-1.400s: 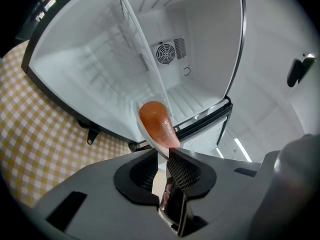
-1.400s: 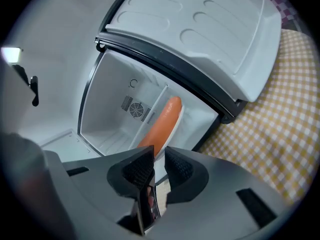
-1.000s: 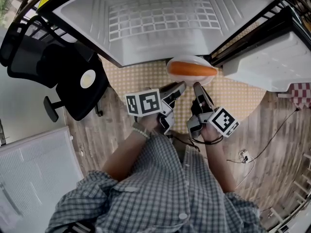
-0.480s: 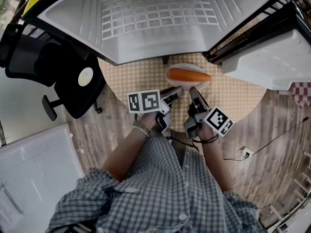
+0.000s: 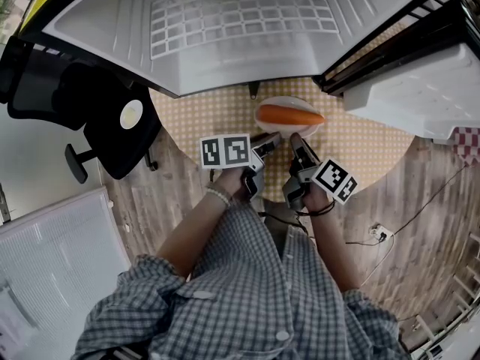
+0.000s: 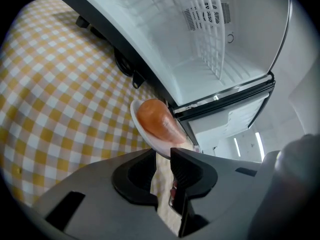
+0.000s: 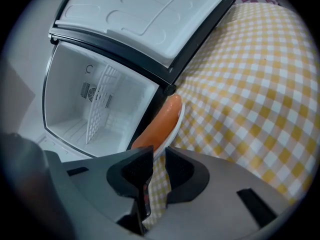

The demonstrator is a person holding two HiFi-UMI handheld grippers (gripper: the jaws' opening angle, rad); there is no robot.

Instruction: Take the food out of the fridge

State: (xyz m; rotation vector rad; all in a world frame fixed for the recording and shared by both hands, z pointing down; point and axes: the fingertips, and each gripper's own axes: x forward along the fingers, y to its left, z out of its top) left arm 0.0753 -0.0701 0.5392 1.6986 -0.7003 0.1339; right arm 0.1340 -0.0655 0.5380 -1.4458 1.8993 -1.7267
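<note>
Head view is showing a black office chair (image 5: 112, 118) standing well off to the left of the left gripper (image 5: 271, 139), beside a round yellow-checked tabletop (image 5: 202, 111). The left gripper is pointing forward at a white plate (image 5: 289, 100). Its jaws have just been opening and are standing a little apart, with the plate's near rim at their tips and checked cloth showing through the gap, so they are not gripping it. The plate is sitting just ahead of both grippers, outside the open fridge (image 5: 240, 28) beyond them, and is carrying a long orange piece of food (image 5: 289, 116). Whether it is resting on the tabletop is not clear. The right gripper (image 5: 296, 139) is reaching in beside the left one. Its jaws are standing narrowly apart with the plate's rim between their tips, but whether they are pinching it is unclear. The white fridge door (image 5: 405, 88) is hanging open off to its right.
</note>
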